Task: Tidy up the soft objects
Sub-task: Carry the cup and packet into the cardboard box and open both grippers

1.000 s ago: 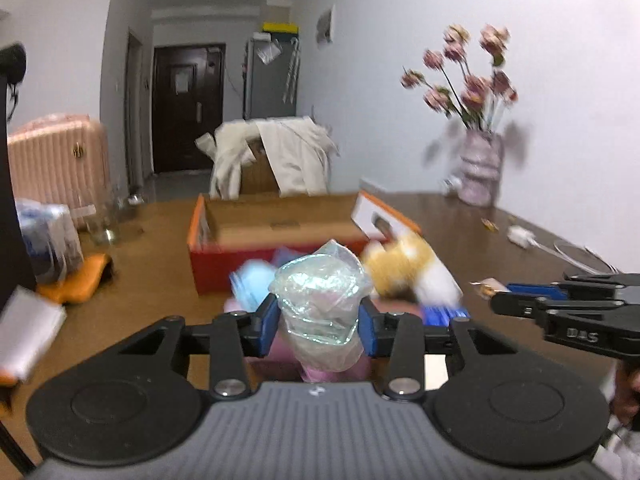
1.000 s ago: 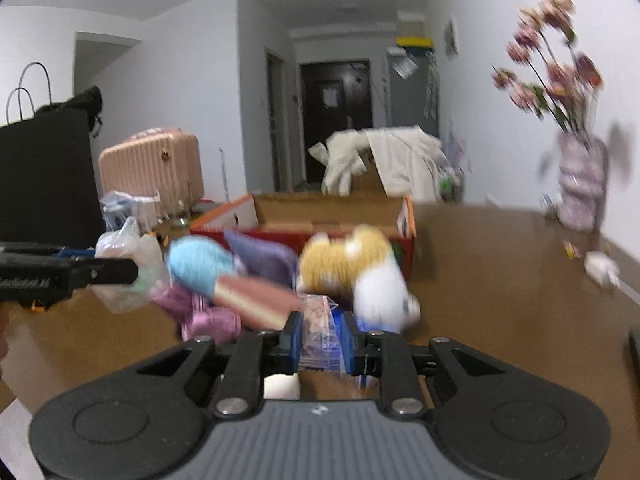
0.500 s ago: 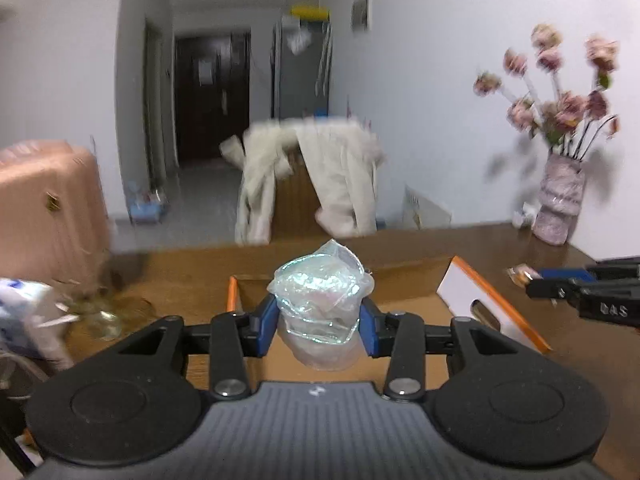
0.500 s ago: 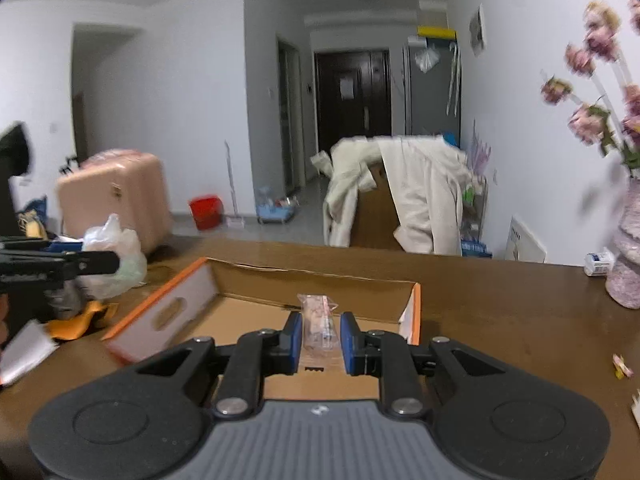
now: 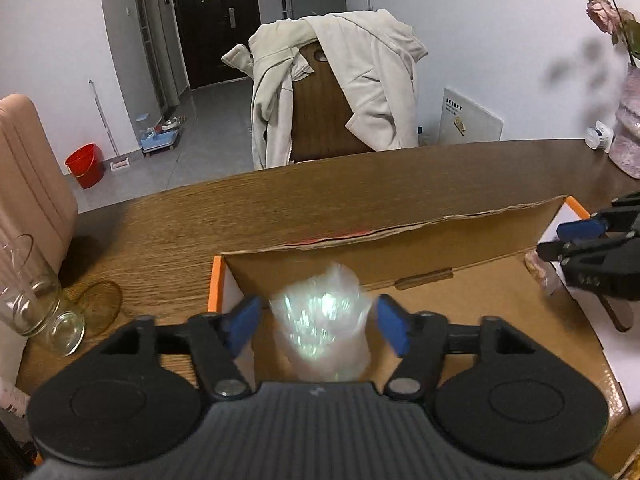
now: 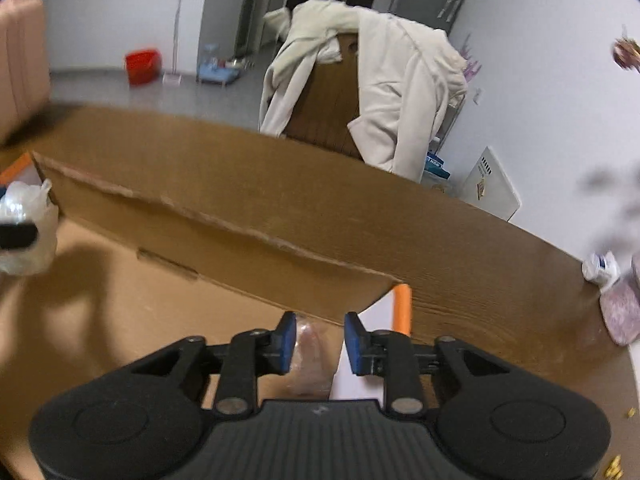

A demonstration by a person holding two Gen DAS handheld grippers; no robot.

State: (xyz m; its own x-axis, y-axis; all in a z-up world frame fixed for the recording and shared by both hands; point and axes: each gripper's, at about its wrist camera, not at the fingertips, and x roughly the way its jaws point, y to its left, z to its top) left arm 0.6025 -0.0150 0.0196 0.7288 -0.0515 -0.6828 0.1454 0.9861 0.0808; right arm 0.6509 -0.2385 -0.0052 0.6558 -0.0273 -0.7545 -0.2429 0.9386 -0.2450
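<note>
An open cardboard box with orange edges lies on the wooden table; it also shows in the right wrist view. My left gripper is open over the box's left part, and a crinkly clear plastic bag sits blurred between its spread blue pads, free of them. My right gripper is open over the box's right corner, with a small pinkish wrapped packet below its pads. The right gripper and that packet show in the left wrist view. The plastic bag shows at the left of the right wrist view.
A glass jar lies at the table's left edge. A chair draped with a cream jacket stands behind the table. A vase and a small white bottle stand at the right. A red bucket is on the floor.
Both grippers moved down over the box and opened. The plastic bag has left the left pads, and the pinkish packet has left the right pads.
</note>
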